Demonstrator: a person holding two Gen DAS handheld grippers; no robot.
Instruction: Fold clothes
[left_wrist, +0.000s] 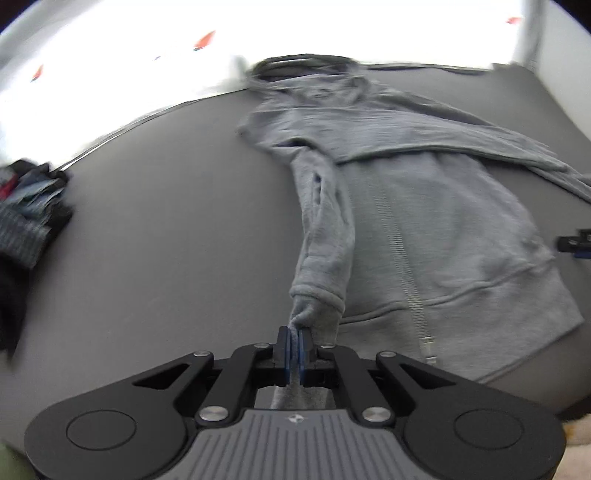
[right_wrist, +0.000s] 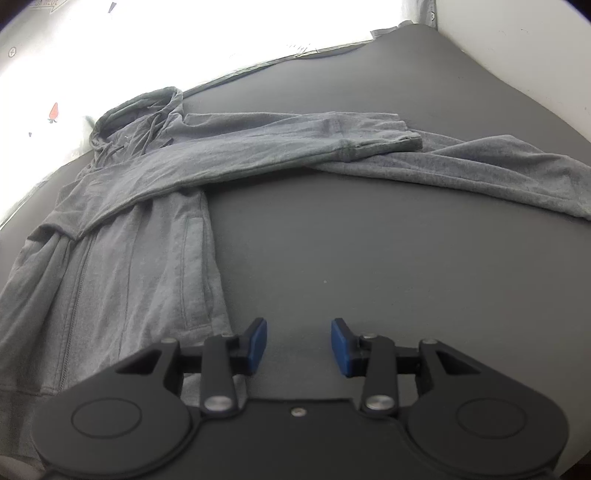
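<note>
A grey zip hoodie (left_wrist: 454, 229) lies spread on a dark grey table (left_wrist: 166, 240), hood toward the far edge. One sleeve runs down its front, and my left gripper (left_wrist: 294, 334) is shut on that sleeve's cuff (left_wrist: 314, 302), which hangs bunched from the blue pads. In the right wrist view the hoodie (right_wrist: 140, 229) fills the left side, its other sleeve (right_wrist: 295, 140) folded across the chest and reaching right. My right gripper (right_wrist: 298, 338) stands open over the bare table (right_wrist: 351, 240) beside the hoodie's lower corner, with nothing between its fingers.
A pile of dark and patterned clothes (left_wrist: 29, 218) sits at the table's left edge. A second grey garment (right_wrist: 480, 166) lies at the right under the folded sleeve's end. Bright white floor lies beyond the far edge. The other gripper's tip (left_wrist: 576, 242) shows at the right.
</note>
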